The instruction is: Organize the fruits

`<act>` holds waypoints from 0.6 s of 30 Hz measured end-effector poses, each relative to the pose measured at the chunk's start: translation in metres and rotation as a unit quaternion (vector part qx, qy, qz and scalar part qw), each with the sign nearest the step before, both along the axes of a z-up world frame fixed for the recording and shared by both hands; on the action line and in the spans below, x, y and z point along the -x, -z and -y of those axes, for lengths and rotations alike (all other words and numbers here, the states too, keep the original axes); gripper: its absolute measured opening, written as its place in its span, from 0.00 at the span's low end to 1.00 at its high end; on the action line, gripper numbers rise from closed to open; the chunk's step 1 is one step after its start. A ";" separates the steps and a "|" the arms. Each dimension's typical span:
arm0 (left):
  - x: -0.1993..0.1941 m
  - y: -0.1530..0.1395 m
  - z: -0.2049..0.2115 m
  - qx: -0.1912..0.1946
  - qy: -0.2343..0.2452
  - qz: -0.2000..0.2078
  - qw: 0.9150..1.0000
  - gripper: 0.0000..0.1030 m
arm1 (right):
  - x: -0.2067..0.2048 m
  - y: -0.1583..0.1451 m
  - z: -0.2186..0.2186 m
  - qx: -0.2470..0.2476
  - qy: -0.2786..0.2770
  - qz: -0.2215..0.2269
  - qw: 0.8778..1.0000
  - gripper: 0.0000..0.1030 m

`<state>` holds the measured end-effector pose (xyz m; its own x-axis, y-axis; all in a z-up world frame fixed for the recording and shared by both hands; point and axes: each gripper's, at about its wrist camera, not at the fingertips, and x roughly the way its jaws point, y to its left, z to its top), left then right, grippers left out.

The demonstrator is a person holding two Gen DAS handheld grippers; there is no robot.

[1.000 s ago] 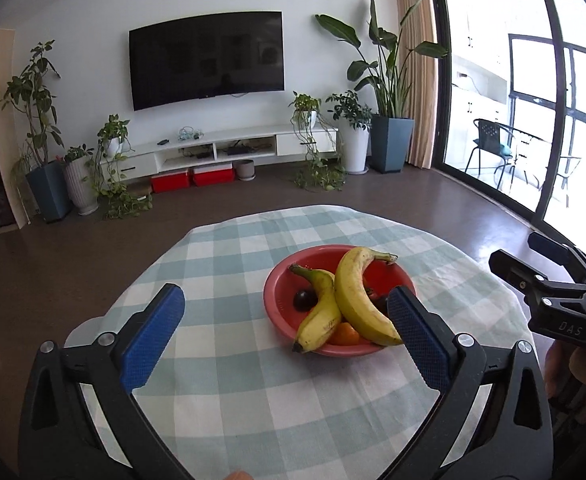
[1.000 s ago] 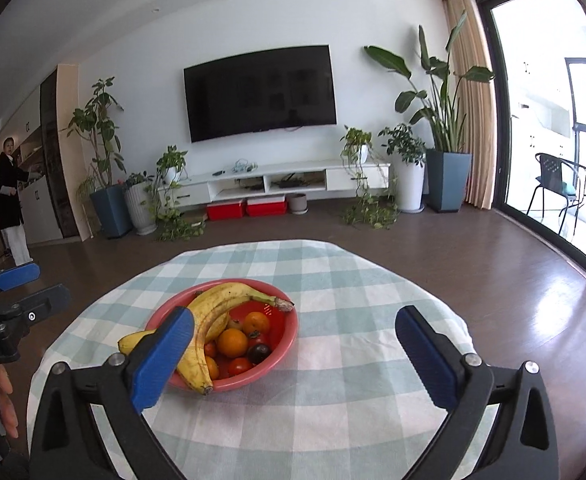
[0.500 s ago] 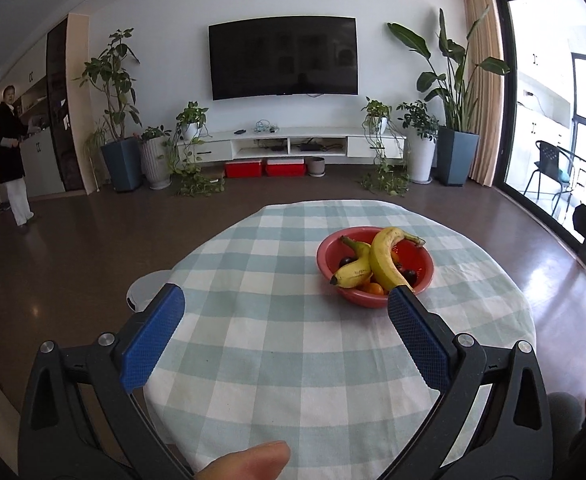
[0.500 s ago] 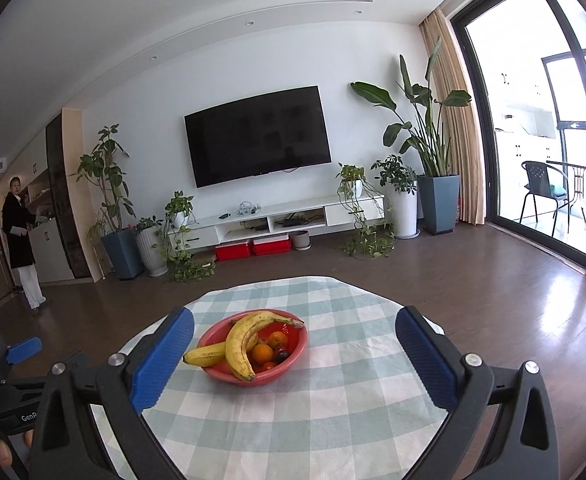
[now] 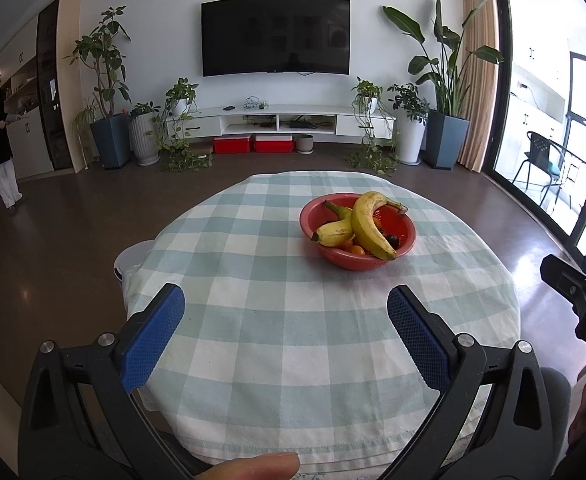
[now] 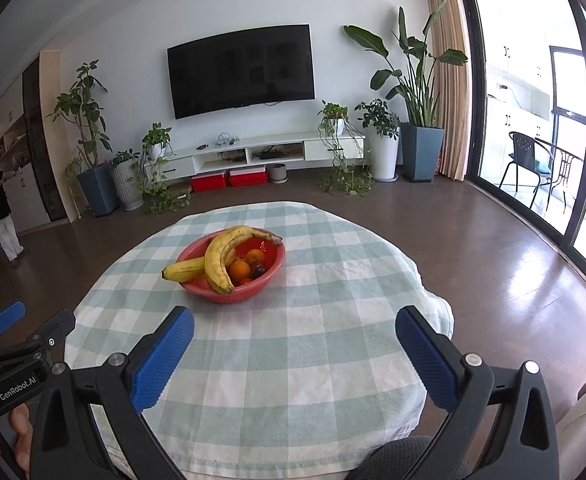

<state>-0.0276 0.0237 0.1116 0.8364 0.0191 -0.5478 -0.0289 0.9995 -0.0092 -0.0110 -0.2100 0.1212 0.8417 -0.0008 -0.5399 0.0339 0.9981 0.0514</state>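
On a round table draped in a pale green-and-white checked cloth (image 5: 277,344), a shallow red plastic bowl (image 5: 357,262) holds two ripe yellow bananas (image 5: 369,226) laid across a few small oranges (image 6: 239,269) and one dark, plum-like fruit — everything gathered in one dish, nothing on the cloth itself. Both handheld tools hang back at the near edge with their blue-padded jaws spread wide and nothing between them. From the left gripper (image 5: 285,322), the bowl lies ahead and off to the right, well apart; from the right gripper (image 6: 293,340), it lies ahead and to the left, seemingly a little nearer, though fisheye distortion makes that a loose call. The upper banana's long axis runs from its stem at the bowl's far rim down to a tip at the near rim — roughly along the line of approach, slanted slightly. A grab would probably mean closing across its middle, where the curve rides highest above the other fruit. The lower banana pokes out over the bowl's left rim, its blunt end toward the left-hand tool. No second container for sorted fruit shows in either view.
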 end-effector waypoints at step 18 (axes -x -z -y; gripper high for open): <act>-0.005 0.015 0.003 0.007 0.002 -0.020 1.000 1.00 | 0.005 0.009 -0.012 0.011 -0.011 -0.020 1.000 1.00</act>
